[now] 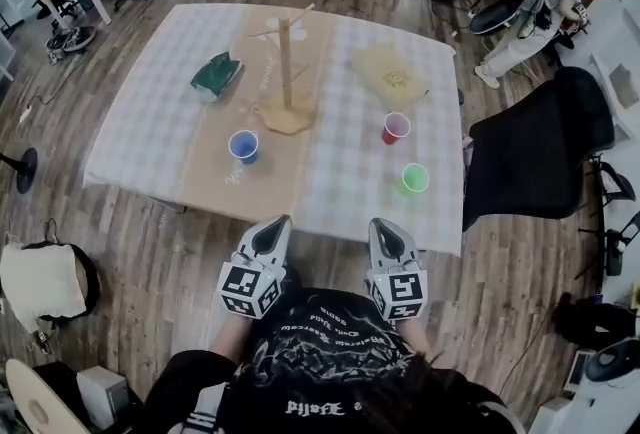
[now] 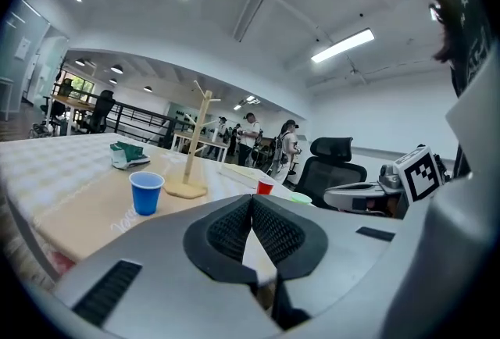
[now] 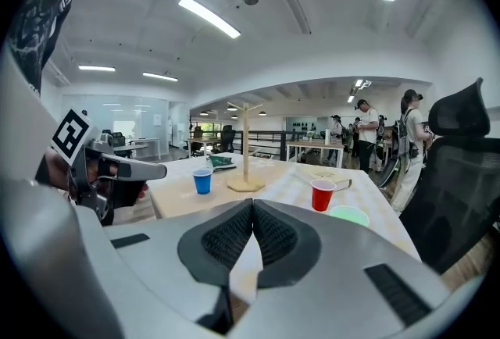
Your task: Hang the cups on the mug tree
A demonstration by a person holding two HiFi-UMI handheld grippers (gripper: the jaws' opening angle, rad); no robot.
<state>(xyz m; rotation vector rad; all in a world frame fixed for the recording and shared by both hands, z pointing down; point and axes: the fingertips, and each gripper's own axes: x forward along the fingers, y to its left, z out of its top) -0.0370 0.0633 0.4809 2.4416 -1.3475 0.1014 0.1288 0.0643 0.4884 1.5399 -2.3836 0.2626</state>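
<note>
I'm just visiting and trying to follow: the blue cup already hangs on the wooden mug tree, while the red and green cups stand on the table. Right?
Not quite. The blue cup does not hang on the mug tree; it stands on the table near the tree's base, as the head view shows. The red cup and green cup do stand on the table.

Three upright cups [image 1: 243, 146] near mug tree [image 1: 286, 72]
</note>
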